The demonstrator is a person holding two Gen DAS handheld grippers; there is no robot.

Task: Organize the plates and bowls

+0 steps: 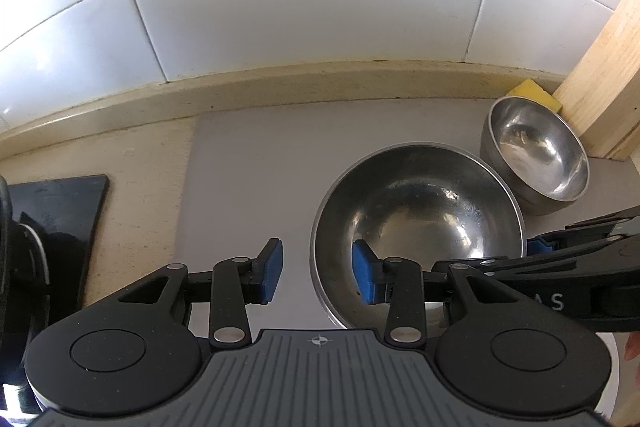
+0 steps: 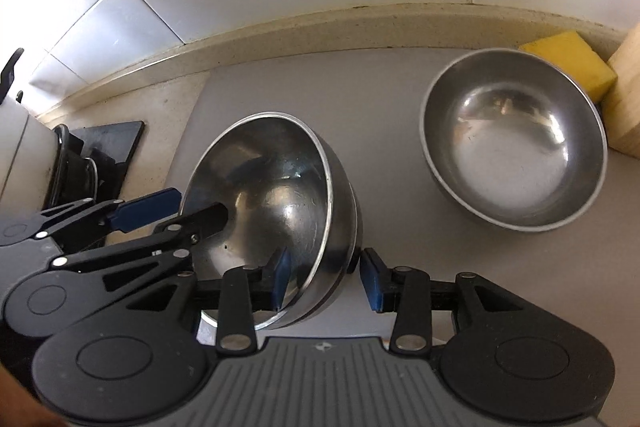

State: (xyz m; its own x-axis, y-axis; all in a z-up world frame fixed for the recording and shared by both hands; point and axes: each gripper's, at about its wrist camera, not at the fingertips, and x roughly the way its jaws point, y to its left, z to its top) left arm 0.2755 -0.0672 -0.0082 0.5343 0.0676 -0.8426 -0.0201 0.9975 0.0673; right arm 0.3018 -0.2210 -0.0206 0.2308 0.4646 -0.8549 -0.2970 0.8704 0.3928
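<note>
Both grippers, left gripper [image 1: 318, 277] and right gripper [image 2: 326, 281], jaws parted astride near steel bowl [image 2: 276, 195] rim, second bowl [image 2: 514, 139] beyond it, yellow sponge [image 2: 572, 67] and wooden board [image 1: 600, 83] behind that.

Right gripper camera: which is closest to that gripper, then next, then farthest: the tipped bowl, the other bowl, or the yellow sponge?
1. Tipped bowl: its rim sits between the right gripper fingers.
2. Other bowl: farther back, right.
3. Yellow sponge: behind that bowl, by the wall.

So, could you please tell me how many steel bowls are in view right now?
2. The near bowl sits on the grey mat, straddled at opposite rims by the left tool and the right tool. The far bowl stands by the yellow sponge. No others are visible.
</note>
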